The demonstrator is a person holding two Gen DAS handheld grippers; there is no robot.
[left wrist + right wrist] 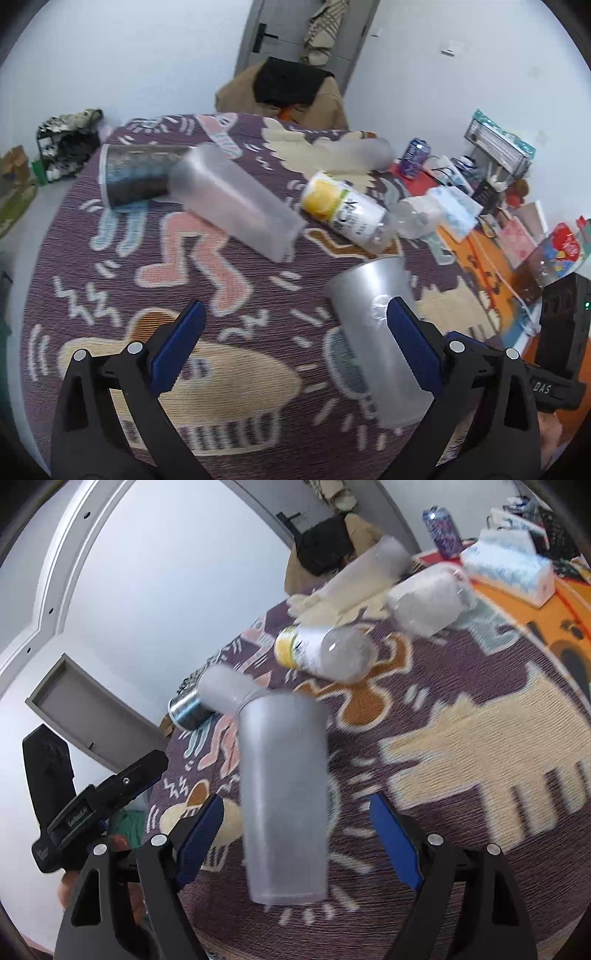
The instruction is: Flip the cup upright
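Note:
A frosted translucent cup (pixel 284 797) stands on the patterned purple rug (pixel 461 812) between the open fingers of my right gripper (pixel 295 842), touching neither pad. In the left wrist view the same cup (pixel 373 332) is partly behind my left gripper's right finger (pixel 410 347). My left gripper (pixel 295 343) is open and empty, to the cup's left. Several other cups lie on their sides: a frosted one (pixel 236 203), a dark printed one (pixel 136 177), a yellow-labelled one (pixel 343 206) and a far frosted one (pixel 354 151).
A crumpled clear plastic cup (pixel 428 598), a tissue pack (pixel 509 568) and a purple can (pixel 443 528) sit at the rug's right side. Boxes and books (pixel 498 144) crowd an orange mat. A brown jacket (pixel 291 92) lies by the grey door.

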